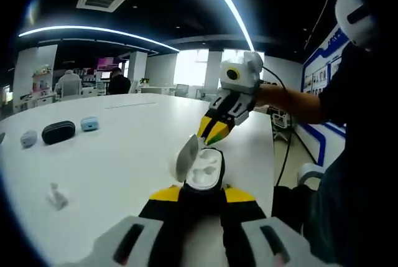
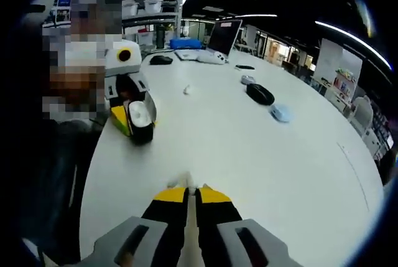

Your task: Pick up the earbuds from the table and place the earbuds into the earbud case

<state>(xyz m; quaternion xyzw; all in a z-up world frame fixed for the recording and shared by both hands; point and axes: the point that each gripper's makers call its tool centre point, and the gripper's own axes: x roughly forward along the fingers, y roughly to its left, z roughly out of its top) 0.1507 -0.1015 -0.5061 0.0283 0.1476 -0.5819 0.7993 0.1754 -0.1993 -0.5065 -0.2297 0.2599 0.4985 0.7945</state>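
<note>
Left gripper (image 1: 200,195): its yellow-tipped fingers are closed on the earbud case (image 1: 203,170), which stands between them with its lid (image 1: 186,157) hinged open to the left and the white moulded interior exposed. Just above the case, the right gripper (image 1: 214,131) enters the left gripper view from the upper right, fingertips pointed down toward the open case, apart from it.

In the right gripper view, the right gripper (image 2: 191,193) has its fingers pressed nearly together, a small pale item at the tips; it is too small to identify with certainty. The left gripper (image 2: 127,121) and held case (image 2: 140,117) appear at left, over the white surface (image 2: 249,155).

One earbud (image 1: 57,197) lies on the surface at lower left in the left gripper view, well apart from the case.

Other items, farther out on the surface: a black oval case (image 1: 58,132), a light blue case (image 1: 90,124) beside it, and a grey case (image 1: 28,139) to its left. At the far end in the right gripper view: a laptop (image 2: 222,38), a blue box (image 2: 186,43) and a black object (image 2: 161,60). None obstructs the case.
</note>
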